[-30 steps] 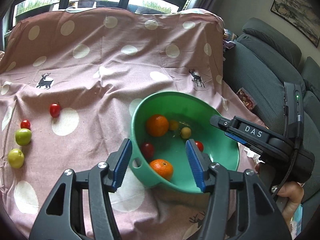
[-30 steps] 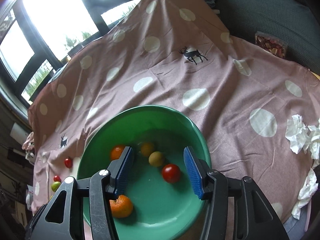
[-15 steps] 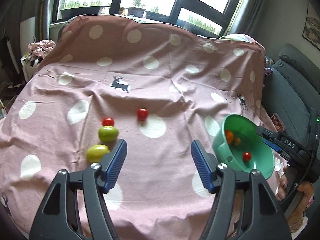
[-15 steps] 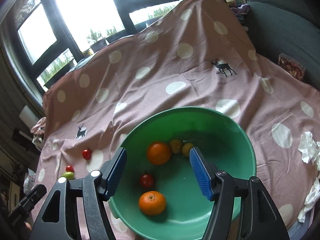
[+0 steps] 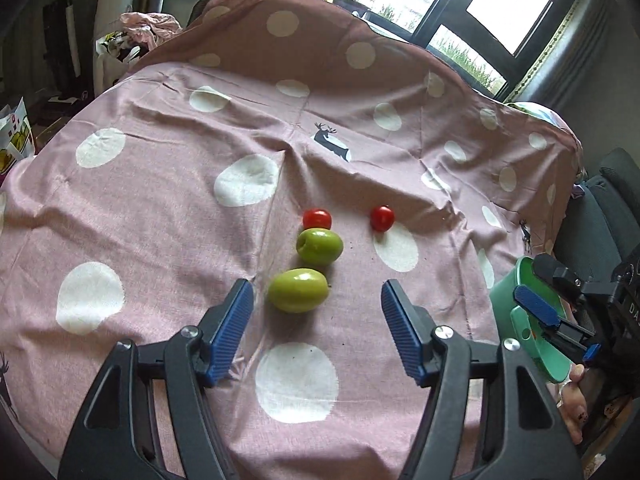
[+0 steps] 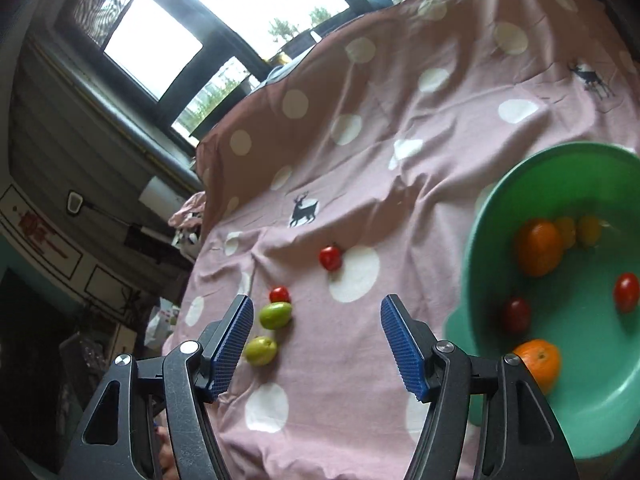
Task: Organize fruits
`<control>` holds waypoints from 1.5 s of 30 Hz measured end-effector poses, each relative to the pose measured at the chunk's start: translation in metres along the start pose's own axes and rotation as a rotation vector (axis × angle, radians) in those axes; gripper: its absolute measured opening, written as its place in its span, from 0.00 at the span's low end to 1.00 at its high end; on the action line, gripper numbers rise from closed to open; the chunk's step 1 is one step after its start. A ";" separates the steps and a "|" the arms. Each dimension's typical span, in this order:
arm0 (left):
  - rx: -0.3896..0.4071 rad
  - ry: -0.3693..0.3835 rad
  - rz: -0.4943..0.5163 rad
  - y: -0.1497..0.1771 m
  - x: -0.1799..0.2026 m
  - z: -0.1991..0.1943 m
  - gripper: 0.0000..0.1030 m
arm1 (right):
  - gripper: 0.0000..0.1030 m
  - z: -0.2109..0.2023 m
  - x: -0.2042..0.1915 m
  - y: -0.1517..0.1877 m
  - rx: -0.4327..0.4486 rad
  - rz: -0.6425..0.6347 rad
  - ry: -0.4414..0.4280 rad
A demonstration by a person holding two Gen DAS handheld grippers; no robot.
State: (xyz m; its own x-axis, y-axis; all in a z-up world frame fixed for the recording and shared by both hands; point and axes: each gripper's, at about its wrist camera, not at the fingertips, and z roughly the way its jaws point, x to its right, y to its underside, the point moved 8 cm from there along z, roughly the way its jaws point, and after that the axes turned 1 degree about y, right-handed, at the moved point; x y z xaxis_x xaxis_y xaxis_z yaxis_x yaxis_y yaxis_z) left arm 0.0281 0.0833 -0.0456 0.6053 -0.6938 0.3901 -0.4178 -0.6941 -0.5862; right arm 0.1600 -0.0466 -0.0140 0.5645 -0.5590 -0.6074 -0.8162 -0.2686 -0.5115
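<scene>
Two green fruits [image 5: 298, 290] [image 5: 319, 246] and two red tomatoes [image 5: 317, 219] [image 5: 382, 218] lie loose on the pink spotted cloth [image 5: 160, 220]. My left gripper [image 5: 316, 332] hovers open just short of the nearer green fruit, nothing between its blue pads. The green bowl [image 6: 472, 240] sits at the right of the right wrist view, holding two oranges [image 6: 540, 246] [image 6: 538, 362], two tomatoes [image 6: 626, 292] [image 6: 516, 314] and small yellow fruits [image 6: 588, 230]. My right gripper [image 6: 316, 344] is open and empty above the cloth, left of the bowl.
A dark grey sofa [image 5: 612, 200] stands beyond the cloth's right edge. The cloth rises over a backrest towards the windows [image 6: 152, 48]. Bags and clutter [image 5: 132, 36] sit past the far left edge. A hand [image 5: 576, 400] holds the right gripper's handle.
The left view swung from the bowl to the loose fruits on the cloth. The right gripper drew left, so the bowl slid to its right edge. Both jaws stand wider.
</scene>
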 end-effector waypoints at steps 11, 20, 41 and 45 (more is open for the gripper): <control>-0.139 -0.055 0.093 0.018 -0.006 0.041 0.41 | 0.52 0.121 -0.053 0.043 -0.325 -0.115 -0.001; -0.158 -0.085 0.138 0.019 -0.007 0.053 0.25 | 0.47 0.155 -0.054 0.060 -0.422 -0.162 0.017; -0.164 -0.083 0.125 0.019 -0.007 0.061 0.20 | 0.44 0.147 -0.048 0.061 -0.395 -0.165 -0.029; -0.139 -0.069 0.143 0.021 0.000 0.051 0.20 | 0.44 0.137 -0.050 0.059 -0.373 -0.170 -0.031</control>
State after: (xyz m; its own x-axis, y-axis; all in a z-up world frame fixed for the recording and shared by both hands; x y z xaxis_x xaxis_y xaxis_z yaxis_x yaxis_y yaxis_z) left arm 0.0543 0.0785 -0.0938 0.5762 -0.7755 0.2581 -0.5892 -0.6130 -0.5264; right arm 0.1003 0.0728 -0.0966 0.6937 -0.4597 -0.5545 -0.6966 -0.6240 -0.3541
